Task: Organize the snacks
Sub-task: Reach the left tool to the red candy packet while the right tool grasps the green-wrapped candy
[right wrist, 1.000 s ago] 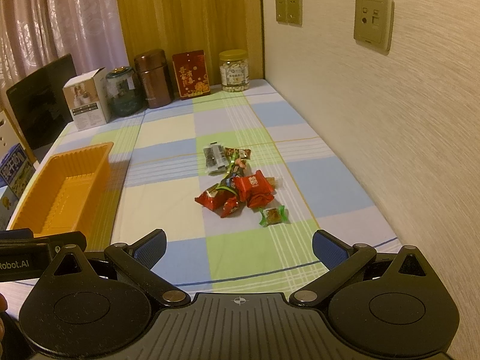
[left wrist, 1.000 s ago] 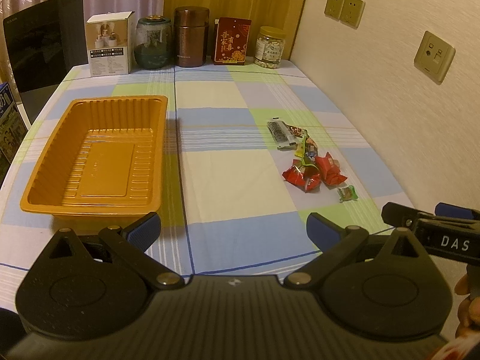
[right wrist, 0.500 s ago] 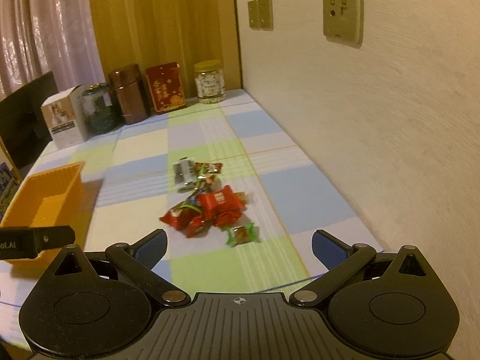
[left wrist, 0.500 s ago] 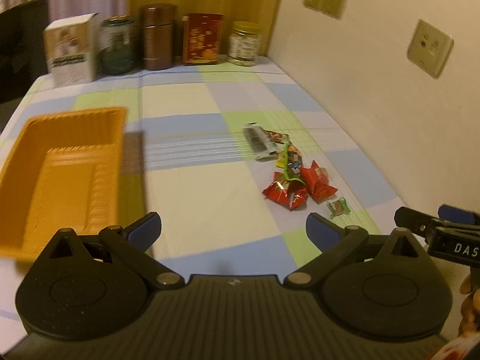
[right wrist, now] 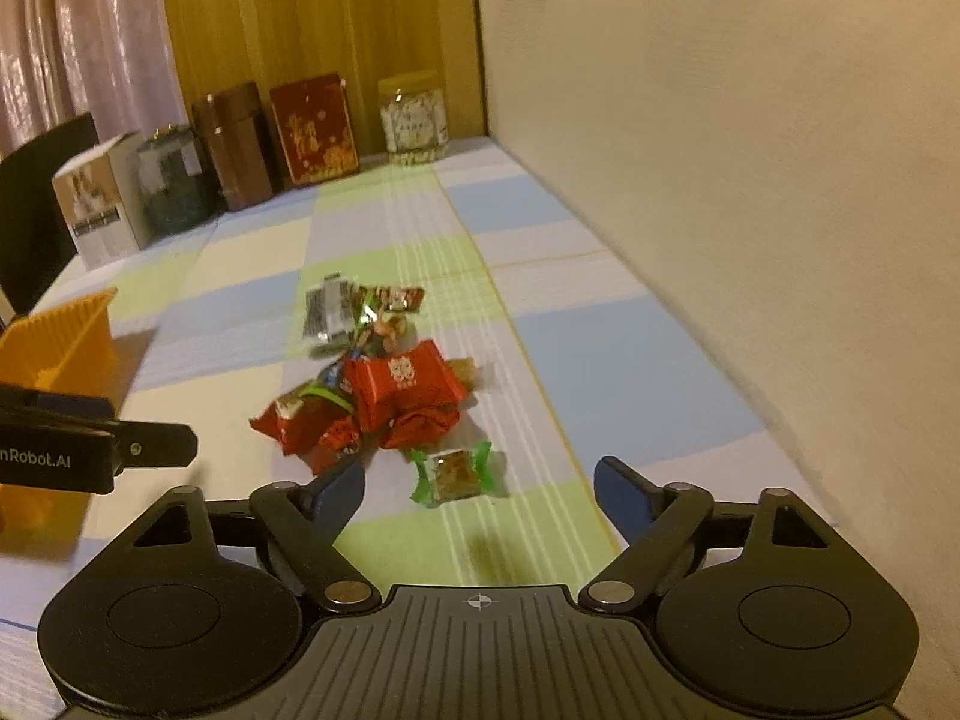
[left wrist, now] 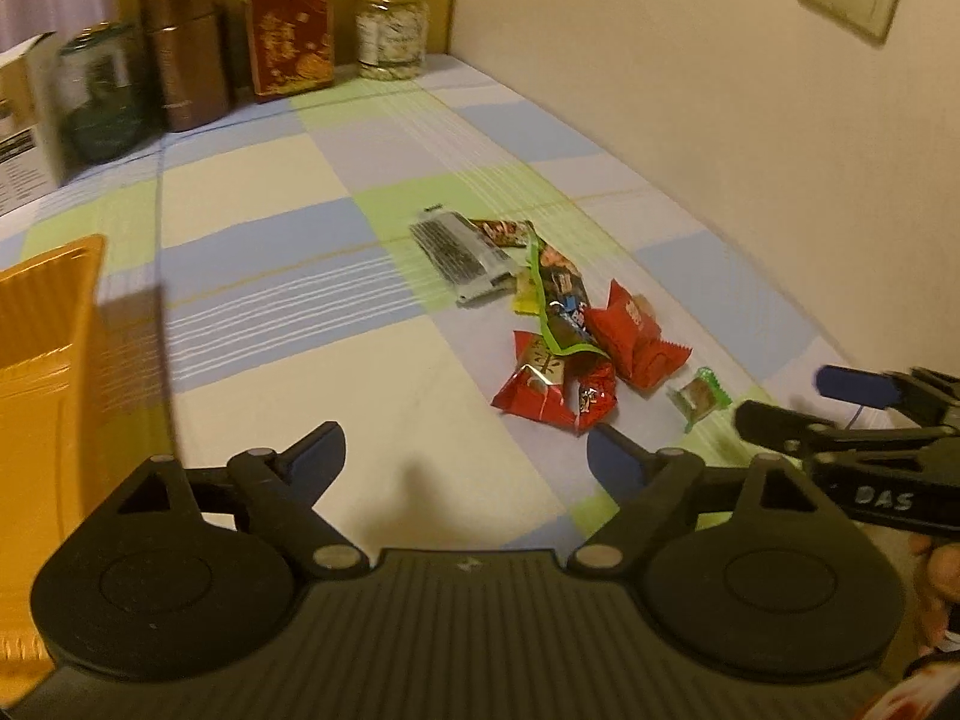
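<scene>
A pile of wrapped snacks [left wrist: 564, 324] lies on the checked tablecloth near the wall: red packets [right wrist: 408, 387], a silver-black bar [left wrist: 459, 252] and a small green-wrapped candy [right wrist: 456, 471]. My left gripper [left wrist: 465, 453] hovers low just short of the pile's left side, jaws closing with nothing between them. My right gripper [right wrist: 480, 480] is over the green candy, which lies on the cloth between its closing jaws, untouched by the pads. The right gripper [left wrist: 792, 399] also shows in the left wrist view. The orange tray [left wrist: 42, 360] stands empty at the left.
Along the back edge stand a white box [right wrist: 99, 204], a green jar [right wrist: 174, 186], a brown canister [right wrist: 237, 144], a red box [right wrist: 312, 126] and a nut jar [right wrist: 414, 117]. The wall [right wrist: 750, 210] runs close along the right. A dark chair back [right wrist: 36, 210] is at the left.
Both grippers have come down and forward toward the snack pile, which now looks larger. Both pairs of jaws have narrowed. The tray has slid to the left edge of both views.
</scene>
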### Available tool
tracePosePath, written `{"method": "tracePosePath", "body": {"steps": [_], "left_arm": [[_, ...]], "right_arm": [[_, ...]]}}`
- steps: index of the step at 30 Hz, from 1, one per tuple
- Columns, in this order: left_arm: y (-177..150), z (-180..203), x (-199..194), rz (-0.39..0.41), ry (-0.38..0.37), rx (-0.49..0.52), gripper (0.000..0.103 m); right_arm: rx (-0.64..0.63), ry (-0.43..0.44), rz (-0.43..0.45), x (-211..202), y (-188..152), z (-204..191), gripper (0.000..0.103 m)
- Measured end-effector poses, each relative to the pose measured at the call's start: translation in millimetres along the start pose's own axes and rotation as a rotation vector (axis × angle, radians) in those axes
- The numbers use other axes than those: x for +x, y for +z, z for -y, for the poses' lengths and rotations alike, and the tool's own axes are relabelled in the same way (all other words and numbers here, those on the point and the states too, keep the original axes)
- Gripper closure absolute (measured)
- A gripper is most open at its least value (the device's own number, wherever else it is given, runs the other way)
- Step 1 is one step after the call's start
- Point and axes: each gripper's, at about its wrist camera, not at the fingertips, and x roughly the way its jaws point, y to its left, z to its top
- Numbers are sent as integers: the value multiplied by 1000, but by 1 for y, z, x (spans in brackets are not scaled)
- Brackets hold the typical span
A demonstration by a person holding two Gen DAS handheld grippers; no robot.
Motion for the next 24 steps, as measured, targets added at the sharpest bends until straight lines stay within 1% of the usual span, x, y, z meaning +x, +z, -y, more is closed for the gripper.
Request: {"method": "tracePosePath", "body": {"steps": [4,7,8,13,15,17,18,22,24], "left_arm": [[3,-1,17,-6,-28,18,20],[5,0,28,-10,-29,33,21],[6,0,31,-11,-31,38,23],[8,1,43,-12,-48,53,25],[9,1,47,-10,-56,60,25],[10,2,50,-8,-68,64,28],[11,2,52,-9,-72,67,29],[13,7,57,-6,-94,90,35],[15,10,58,-2,-112,100,35]], "right_arm": [[-29,14,-21,23,-3,-3,31],[-55,15,-30,37,-4,-5,36],[-63,12,-32,42,-4,-5,38],[-87,9,-37,52,-4,-6,54],[-96,8,-37,54,-5,-7,63],[-93,6,-28,53,-6,-6,67],[-86,6,-24,52,-5,-5,73],[-61,-10,-16,48,-4,0,73],[-46,-14,-18,46,-4,4,73]]}}
